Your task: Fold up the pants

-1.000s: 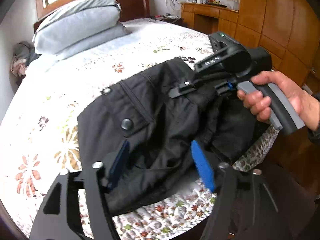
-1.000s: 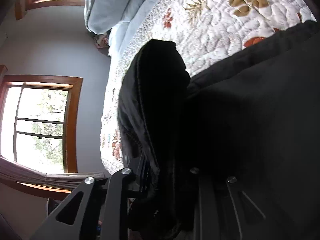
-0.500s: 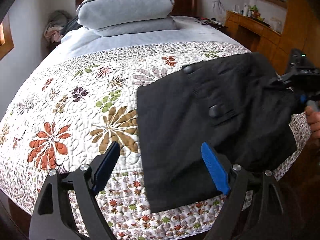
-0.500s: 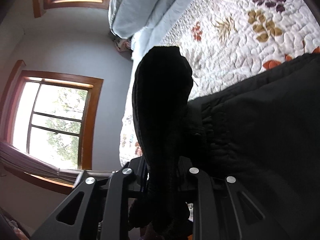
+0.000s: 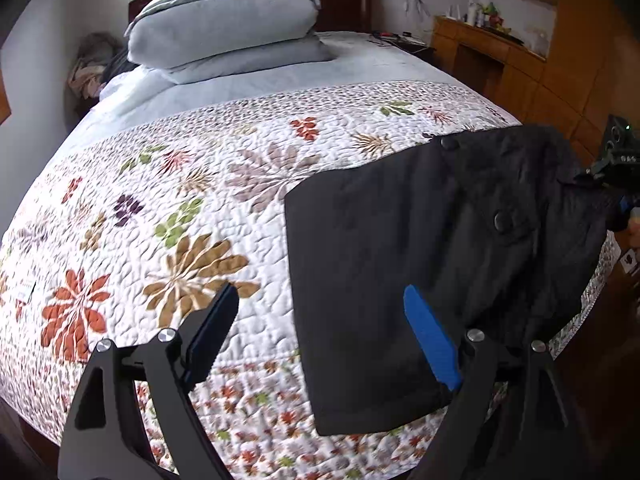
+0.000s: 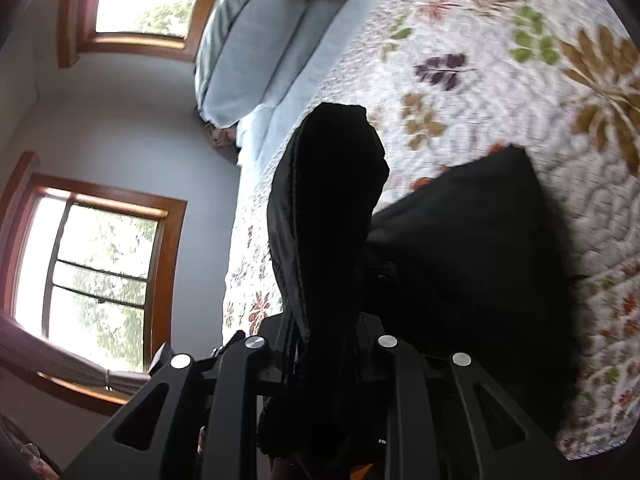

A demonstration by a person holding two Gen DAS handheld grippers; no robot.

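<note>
The black pants [image 5: 420, 264] lie on the bed [image 5: 200, 184], ahead-right of the released left claw [image 5: 320, 332]. The right claw [image 6: 320, 344] pinches a bunched edge. Soft, padded, floppy cloth; grip its near hem.

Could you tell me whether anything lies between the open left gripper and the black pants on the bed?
Nothing visible does. The left gripper hangs open just above the near left edge of the black pants, with only bare floral quilt beneath. The right gripper is shut on the pants' far end.
</note>
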